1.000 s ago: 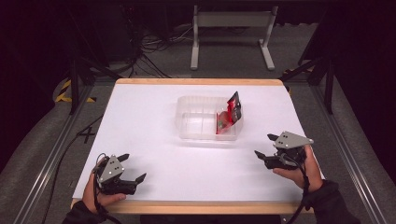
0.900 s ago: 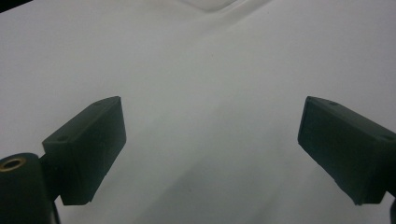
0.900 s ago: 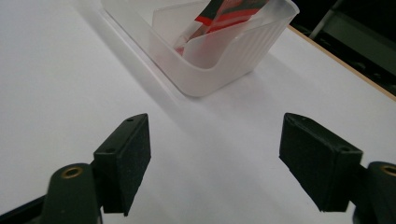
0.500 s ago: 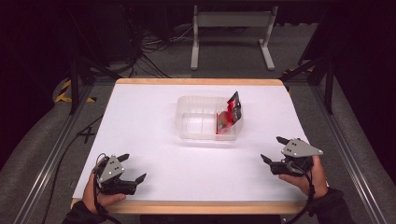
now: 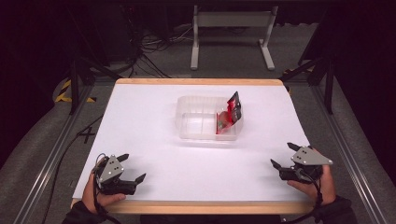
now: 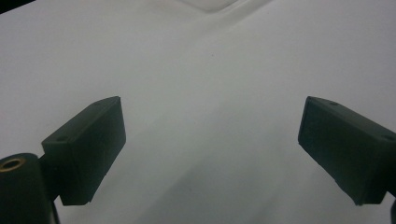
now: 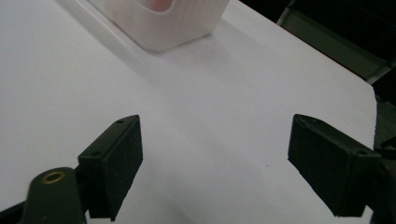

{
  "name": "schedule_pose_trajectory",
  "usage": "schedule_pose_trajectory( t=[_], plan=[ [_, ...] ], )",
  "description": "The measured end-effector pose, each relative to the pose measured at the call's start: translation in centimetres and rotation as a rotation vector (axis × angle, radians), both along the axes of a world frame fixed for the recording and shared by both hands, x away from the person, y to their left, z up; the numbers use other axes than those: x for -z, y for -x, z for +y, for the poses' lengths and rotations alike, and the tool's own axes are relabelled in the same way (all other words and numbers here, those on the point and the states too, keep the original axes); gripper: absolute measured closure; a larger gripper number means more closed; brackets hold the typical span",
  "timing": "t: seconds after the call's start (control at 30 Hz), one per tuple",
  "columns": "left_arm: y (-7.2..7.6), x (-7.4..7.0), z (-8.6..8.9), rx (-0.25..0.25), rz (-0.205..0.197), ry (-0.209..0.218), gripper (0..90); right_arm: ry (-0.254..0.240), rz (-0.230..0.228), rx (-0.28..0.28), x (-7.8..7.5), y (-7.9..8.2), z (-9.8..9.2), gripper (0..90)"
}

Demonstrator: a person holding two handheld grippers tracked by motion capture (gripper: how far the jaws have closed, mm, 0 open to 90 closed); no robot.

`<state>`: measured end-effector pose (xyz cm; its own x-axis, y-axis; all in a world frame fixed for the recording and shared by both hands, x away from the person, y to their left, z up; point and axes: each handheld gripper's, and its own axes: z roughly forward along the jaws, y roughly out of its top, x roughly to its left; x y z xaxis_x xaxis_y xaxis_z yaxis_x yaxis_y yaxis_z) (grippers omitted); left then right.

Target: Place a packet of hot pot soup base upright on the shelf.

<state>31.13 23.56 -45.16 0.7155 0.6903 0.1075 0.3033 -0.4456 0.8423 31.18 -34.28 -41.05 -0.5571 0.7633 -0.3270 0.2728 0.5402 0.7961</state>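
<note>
High view first: my left gripper (image 5: pixel 130 168) sits low at the near left corner of the white table (image 5: pixel 149 121), held in my left hand (image 5: pixel 95 198) with the forearm coming in from the bottom edge, jaws spread and pointing toward the table's middle. My right gripper (image 5: pixel 282 156) rests at the near right corner in my right hand (image 5: pixel 315 184), pointing inward and away from me. Its jaws have just been opening, with nothing between them. Well apart from both, mid-table, stands the clear plastic container (image 5: pixel 196 123), a red packet (image 5: pixel 226 119) propped in its right compartment.

Left gripper view: my two black jaws gape wide over bare white tabletop.

Right gripper view: jaws released and wide, the container's corner (image 7: pixel 173 28) ahead.
</note>
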Motion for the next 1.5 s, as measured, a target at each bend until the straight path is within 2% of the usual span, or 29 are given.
schedule_pose_trajectory(
  t=[0.5, 0.9, 1.03, 1.13, 1.37, 1.5],
  plan=[
    [0.0, 0.0, 0.0, -0.001, -0.003, 0.002, 8.2, -0.026, -0.002, 0.056, 1.6, 1.5, -2.9, 17.8],
    [0.0, -0.1, 0.3, 0.002, -0.005, 0.014, 8.3, -0.124, 0.0, 0.125, 3.1, 3.0, -5.4, 17.8],
    [0.0, -0.1, 0.4, 0.003, -0.007, 0.022, 8.1, -0.188, -0.006, 0.152, 3.3, 3.1, -6.0, 17.7],
    [0.0, 0.0, 0.5, 0.0, -0.007, 0.023, 8.0, -0.216, 0.005, 0.17, 3.4, 2.9, -6.2, 17.7],
    [0.0, 0.0, 0.4, -0.001, -0.003, 0.017, 8.0, -0.218, 0.006, 0.167, 3.5, 3.0, -6.2, 17.7],
    [0.1, 0.0, 0.3, 0.011, -0.003, 0.015, 7.9, -0.248, 0.01, 0.167, 3.3, 2.9, -6.6, 17.8]
  ],
)
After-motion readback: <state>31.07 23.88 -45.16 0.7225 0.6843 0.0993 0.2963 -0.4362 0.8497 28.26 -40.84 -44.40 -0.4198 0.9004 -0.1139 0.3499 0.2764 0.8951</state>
